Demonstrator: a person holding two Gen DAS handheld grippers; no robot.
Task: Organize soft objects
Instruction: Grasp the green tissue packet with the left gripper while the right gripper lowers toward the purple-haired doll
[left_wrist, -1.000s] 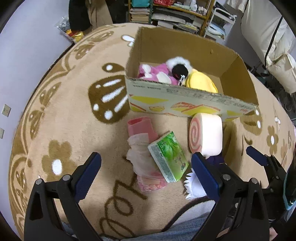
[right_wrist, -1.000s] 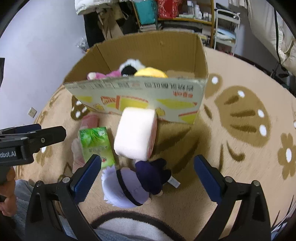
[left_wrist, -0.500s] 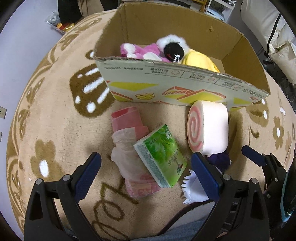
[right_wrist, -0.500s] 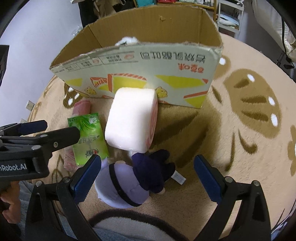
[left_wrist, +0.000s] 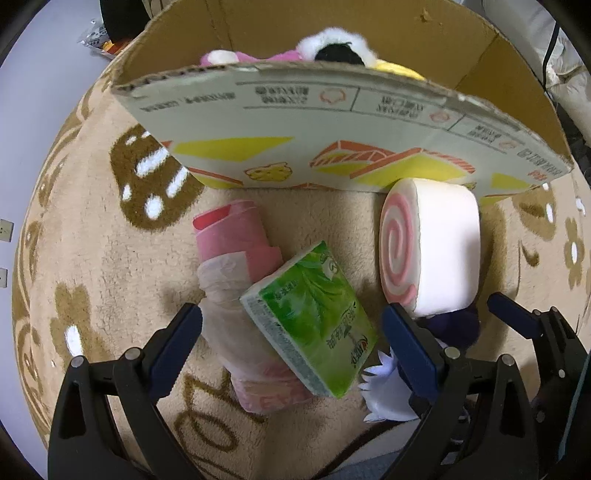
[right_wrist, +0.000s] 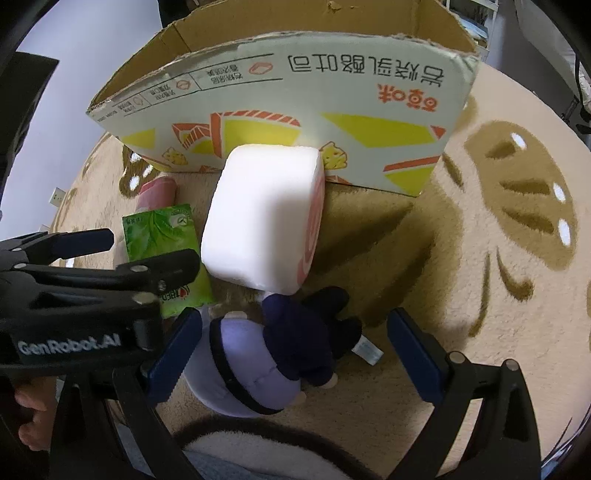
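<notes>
Both grippers drop closer. Left gripper (left_wrist: 291, 343) jaws spread round tissue pack (left_wrist: 310, 321); right gripper (right_wrist: 291, 350) spread over plush doll (right_wrist: 269, 362). Seat deep, squeeze gently.

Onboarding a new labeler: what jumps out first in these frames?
The printed cardboard box fills the upper view, pink and yellow plush peeking over its rim. Just in front sits a white swirl-roll cushion, with a green tissue pack lying between the open left gripper fingers, and a purple plush doll between the open right gripper fingers.
</notes>
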